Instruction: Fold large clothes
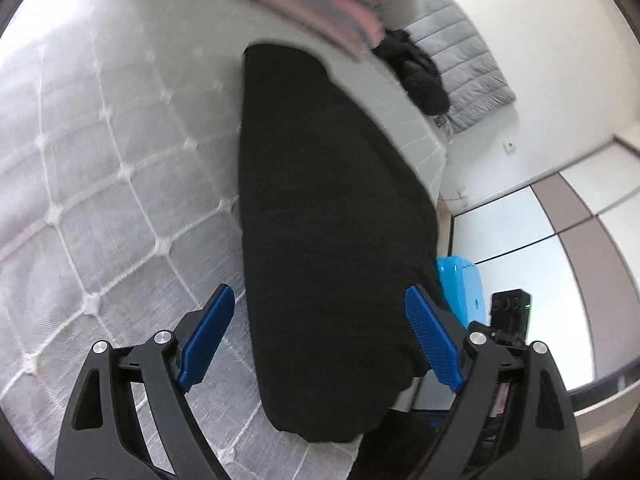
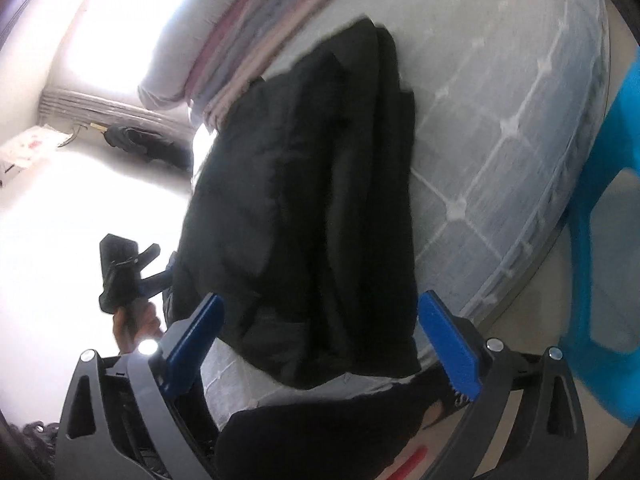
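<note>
On the quilted mattress (image 1: 100, 160) lies the black garment (image 1: 328, 220), long axis running away from both hand-held grippers; left hand-held gripper (image 1: 320, 336) and right hand-held gripper (image 2: 320, 344) straddle its near end, jaws apart, empty; neither looks clearly nearer.

Black garment (image 2: 312, 208) — between spread tongs (image 2: 324, 344)

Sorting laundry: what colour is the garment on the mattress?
Black garment, clearest in left wrist view.

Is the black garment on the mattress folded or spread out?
Folded: the black garment lies as a narrow strip on the mattress, with stacked layers at its edge.
</note>
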Tool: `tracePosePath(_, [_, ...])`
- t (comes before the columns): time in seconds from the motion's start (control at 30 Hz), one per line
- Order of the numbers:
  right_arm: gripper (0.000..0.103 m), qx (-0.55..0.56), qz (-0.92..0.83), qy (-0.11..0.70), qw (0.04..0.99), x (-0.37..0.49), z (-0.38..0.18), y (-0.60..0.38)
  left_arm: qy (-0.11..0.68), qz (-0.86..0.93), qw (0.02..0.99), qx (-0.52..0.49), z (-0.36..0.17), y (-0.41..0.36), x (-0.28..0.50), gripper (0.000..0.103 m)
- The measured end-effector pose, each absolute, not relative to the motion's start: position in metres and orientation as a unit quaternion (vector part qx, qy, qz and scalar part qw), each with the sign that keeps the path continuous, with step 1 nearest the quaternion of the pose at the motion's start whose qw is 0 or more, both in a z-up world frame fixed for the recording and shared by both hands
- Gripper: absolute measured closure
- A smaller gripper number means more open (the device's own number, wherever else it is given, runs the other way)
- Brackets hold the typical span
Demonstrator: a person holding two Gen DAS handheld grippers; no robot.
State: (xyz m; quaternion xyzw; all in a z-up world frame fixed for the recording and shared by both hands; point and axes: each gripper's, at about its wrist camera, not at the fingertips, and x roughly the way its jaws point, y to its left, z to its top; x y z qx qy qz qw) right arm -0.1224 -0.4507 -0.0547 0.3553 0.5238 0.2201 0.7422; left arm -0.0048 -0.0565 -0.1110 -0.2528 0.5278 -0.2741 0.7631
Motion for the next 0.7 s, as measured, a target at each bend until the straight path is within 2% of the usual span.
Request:
tracePosePath(0.3, [0.007,0.368,0.235,0.582,0.686,-0.098,-0.093,-0.447,0.573,-0.312,0.676,-0.341,-0.167,-0.063,0.02,0.016])
tracePosePath(0.37, [0.007,0.394,0.268,0.578,0.662,-0.097,-0.097,-0.447,0.575,-0.327,0.663,-0.351,-0.171,-0.065,0.021,0.016])
tracePosePath(0.5, [0.007,0.414,0.295,0.58,0.637,-0.092,-0.109,-0.443,0.593,-0.35,0.628,-0.362,-0.187,-0.077,0.028,0.008])
tracePosePath(0.7, [0.007,0.443,0.314,0.563,0.623,-0.092,-0.121,-0.448,0.608,-0.352,0.617,-0.354,-0.197,-0.095,0.031,0.006])
